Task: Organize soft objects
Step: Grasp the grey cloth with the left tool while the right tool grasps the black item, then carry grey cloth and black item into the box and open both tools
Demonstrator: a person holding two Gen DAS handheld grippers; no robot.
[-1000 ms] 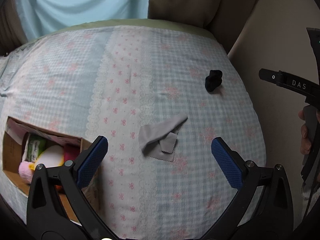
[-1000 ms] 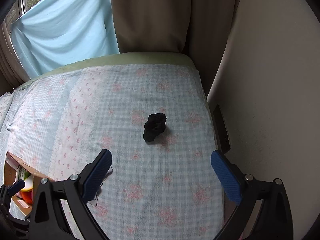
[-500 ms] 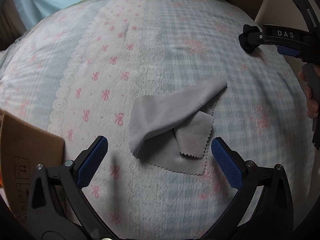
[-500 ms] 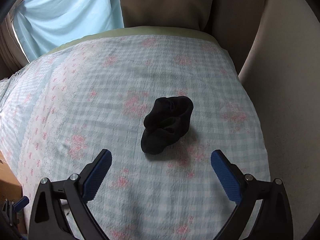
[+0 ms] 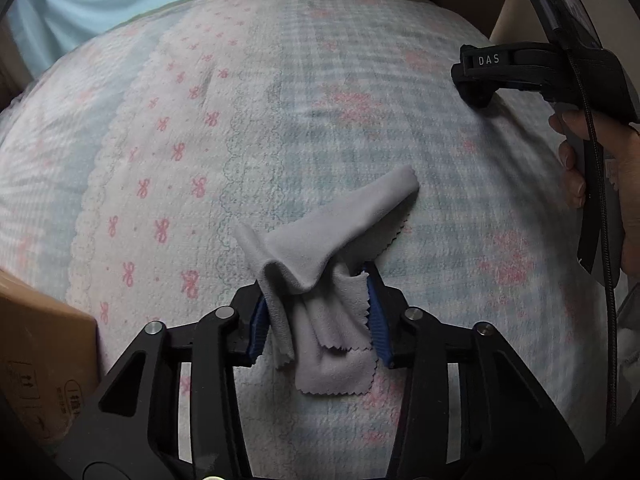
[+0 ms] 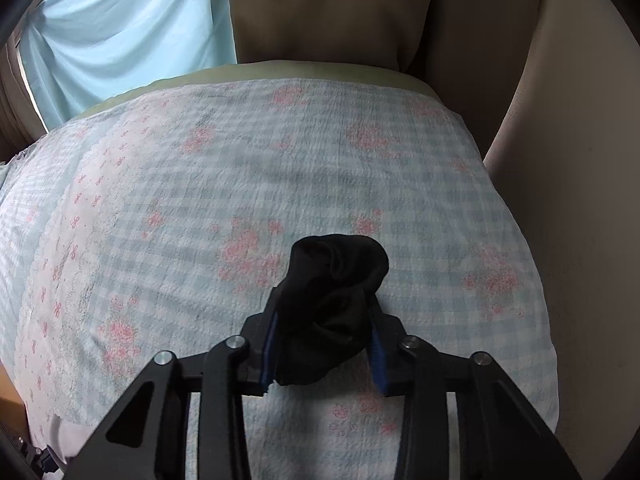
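A grey cloth (image 5: 320, 264) with zigzag edges lies bunched on the checked bedspread (image 5: 280, 120). My left gripper (image 5: 316, 320) is shut on its near part, blue pads pressing both sides. A black rolled sock (image 6: 332, 300) lies on the bedspread (image 6: 200, 200) in the right wrist view. My right gripper (image 6: 324, 344) is shut on it. In the left wrist view the right gripper (image 5: 476, 92) shows at the upper right, with the sock mostly hidden under it.
A cardboard box (image 5: 36, 344) stands at the left edge of the bed. A light blue curtain (image 6: 132, 40) and a brown curtain (image 6: 332, 12) hang behind the bed. A beige wall (image 6: 580, 200) runs along the right side.
Both grippers moved down to the bed and closed: the left on the grey cloth, bunching it up, the right on the black sock.
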